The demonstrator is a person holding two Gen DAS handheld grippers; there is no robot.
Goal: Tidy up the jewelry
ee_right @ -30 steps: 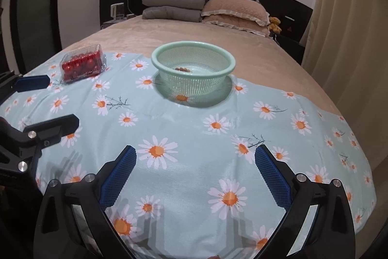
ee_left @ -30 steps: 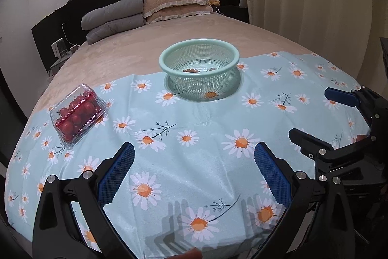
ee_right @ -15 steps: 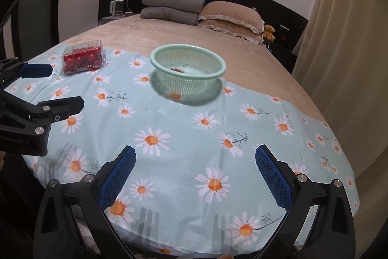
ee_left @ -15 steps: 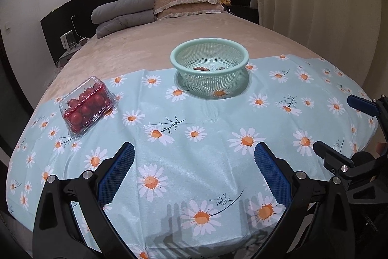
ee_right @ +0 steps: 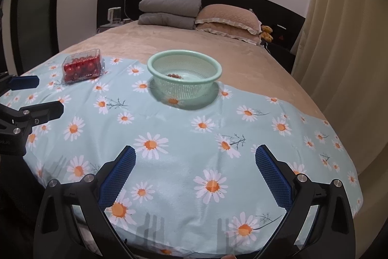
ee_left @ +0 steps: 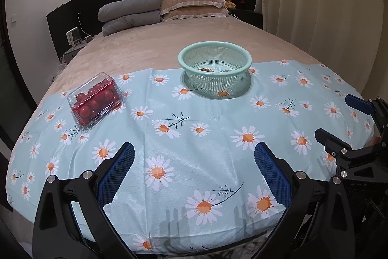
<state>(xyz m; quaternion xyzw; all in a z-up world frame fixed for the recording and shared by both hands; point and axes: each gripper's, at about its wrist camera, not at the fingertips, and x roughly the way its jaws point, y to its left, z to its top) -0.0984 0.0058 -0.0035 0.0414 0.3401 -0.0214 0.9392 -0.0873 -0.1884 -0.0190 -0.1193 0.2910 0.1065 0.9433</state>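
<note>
A beaded bracelet (ee_left: pixel 213 69) is seen lying in the green basket (ee_left: pixel 191 57) on the bed; both tongs, left (ee_left: pixel 194 169) and right (ee_right: pixel 195 170), are held wide and empty, so further organizing appears not yet begun.

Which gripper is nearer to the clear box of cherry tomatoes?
Left. The left gripper sits on the cherry tomato box's side; the right gripper is further, past the green colander.

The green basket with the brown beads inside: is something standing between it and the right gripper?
Nothing visible does. Only flat daisy cloth lies between the open right gripper and the green basket; the tomato box sits off to the left.
</note>
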